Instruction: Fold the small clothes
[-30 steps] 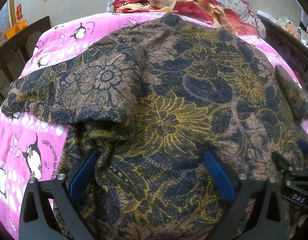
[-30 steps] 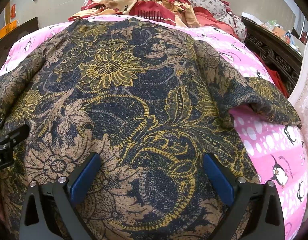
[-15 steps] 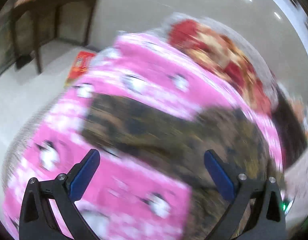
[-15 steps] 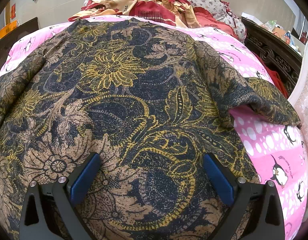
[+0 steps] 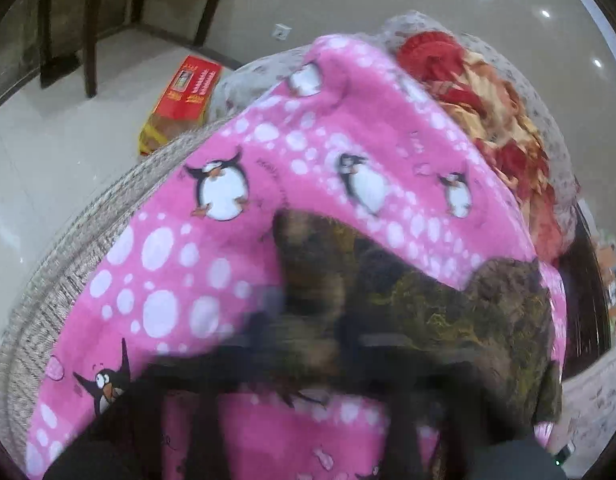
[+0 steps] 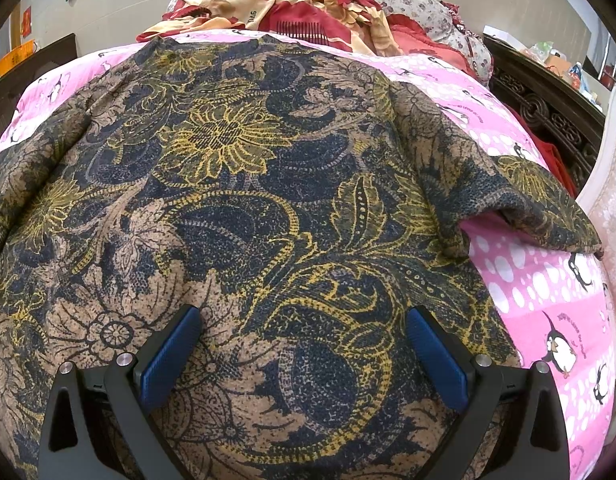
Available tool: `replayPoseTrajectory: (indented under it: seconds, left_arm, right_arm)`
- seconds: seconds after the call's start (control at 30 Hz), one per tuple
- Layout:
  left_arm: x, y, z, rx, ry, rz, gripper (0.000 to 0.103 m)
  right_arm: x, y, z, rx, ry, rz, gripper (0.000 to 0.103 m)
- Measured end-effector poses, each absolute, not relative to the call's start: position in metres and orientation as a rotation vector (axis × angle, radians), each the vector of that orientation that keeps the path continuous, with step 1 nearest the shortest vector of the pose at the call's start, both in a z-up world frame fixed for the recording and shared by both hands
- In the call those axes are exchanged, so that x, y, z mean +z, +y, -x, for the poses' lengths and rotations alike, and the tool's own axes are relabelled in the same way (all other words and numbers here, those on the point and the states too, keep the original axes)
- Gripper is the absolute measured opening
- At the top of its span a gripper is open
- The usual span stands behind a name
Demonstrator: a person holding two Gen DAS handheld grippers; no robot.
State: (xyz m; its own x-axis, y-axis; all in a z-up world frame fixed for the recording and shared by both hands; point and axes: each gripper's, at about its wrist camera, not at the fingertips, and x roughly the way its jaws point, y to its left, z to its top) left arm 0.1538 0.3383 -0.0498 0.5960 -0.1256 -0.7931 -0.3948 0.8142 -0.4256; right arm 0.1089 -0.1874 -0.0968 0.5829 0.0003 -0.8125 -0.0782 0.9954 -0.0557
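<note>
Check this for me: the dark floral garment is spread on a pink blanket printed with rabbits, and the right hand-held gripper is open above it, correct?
Not quite. In the right wrist view the pink blanket is printed with penguins, not rabbits. The rest holds: the dark floral garment is spread on it, and the right hand-held gripper is open above it.

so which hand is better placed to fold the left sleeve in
Left. The left gripper has just closed at the sleeve end of the floral top, though blur hides the grip; the right gripper hangs open over its middle.
</note>
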Motion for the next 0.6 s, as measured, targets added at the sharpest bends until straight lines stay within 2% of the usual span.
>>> replayPoseTrajectory:
  seconds: [0.13, 0.33, 0.47, 0.6]
  left_arm:
    - [0.009, 0.359, -0.132, 0.24, 0.806, 0.544, 0.005]
    - [0.145, 0.42, -0.094, 0.349, 0.55, 0.508, 0.005]
    - [0.173, 0.399, -0.103, 0.254, 0.527, 0.494, 0.005]
    - [0.157, 0.303, -0.14, 0.034, 0.586, 0.436, 0.005]
  right_arm:
    - [-0.097, -0.187, -0.109, 0.046, 0.947, 0.087, 0.103]
    - [-0.096, -0.187, -0.109, 0.043, 0.946, 0.09, 0.103]
    - [-0.097, -0.186, -0.108, 0.039, 0.945, 0.094, 0.103]
    - [-0.096, -0.186, -0.108, 0.039, 0.962, 0.093, 0.103]
